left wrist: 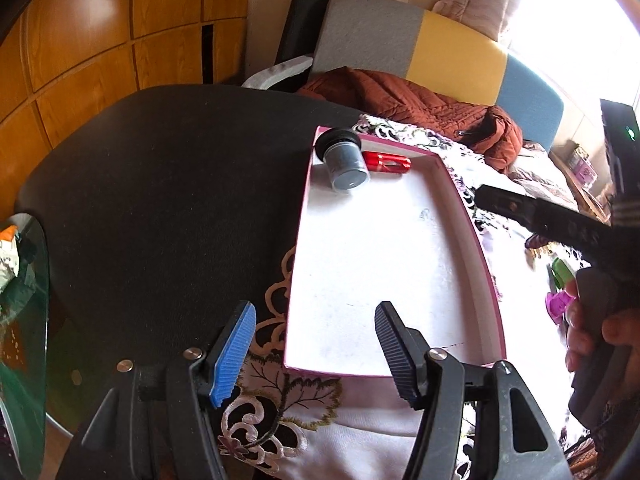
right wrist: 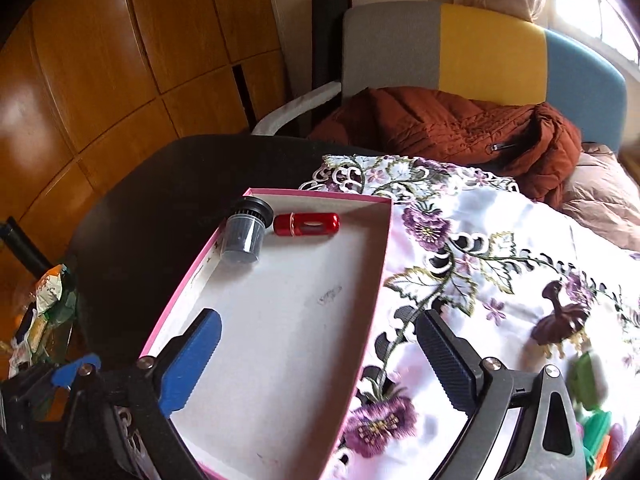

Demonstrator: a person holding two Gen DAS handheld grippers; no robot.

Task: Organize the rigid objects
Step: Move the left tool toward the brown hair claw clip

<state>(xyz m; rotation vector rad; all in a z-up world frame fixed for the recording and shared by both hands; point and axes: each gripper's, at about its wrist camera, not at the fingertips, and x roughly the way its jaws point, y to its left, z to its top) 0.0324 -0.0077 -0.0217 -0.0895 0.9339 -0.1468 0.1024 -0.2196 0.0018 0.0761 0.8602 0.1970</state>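
A shallow pink-edged box [left wrist: 400, 248] with a white floor lies on an embroidered floral cloth [right wrist: 480, 248] that covers the right part of a dark round bench [left wrist: 160, 184]. The box's left side hangs over the cloth's edge onto the bare dark top.

Two things lie inside the box, both at its far end. A grey cylindrical cap [right wrist: 243, 236] with a black ribbed collar lies on its side in the far left corner, against the left wall. Just beside it, to the right, a small red metal cylinder [right wrist: 307, 224] lies along the far wall. The rest of the box floor is bare apart from faint smudges.

The left gripper [left wrist: 316, 344] hovers over the near left corner of the box, jaws spread wide with nothing between them; one finger is over the cloth and the other over the box floor.

The right gripper [right wrist: 320, 356] is released too, its jaws wide apart and empty, straddling the right wall of the box near its near end: the blue pad is over the box floor and the black pad over the cloth. In the left wrist view a hand [left wrist: 596, 332] holds its handle at the right edge.

On the cloth to the right of the box lie a dark brown ornament [right wrist: 560, 320] and, blurred at the near right edge, green [right wrist: 588, 376] and purple [left wrist: 558, 304] plastic pieces.
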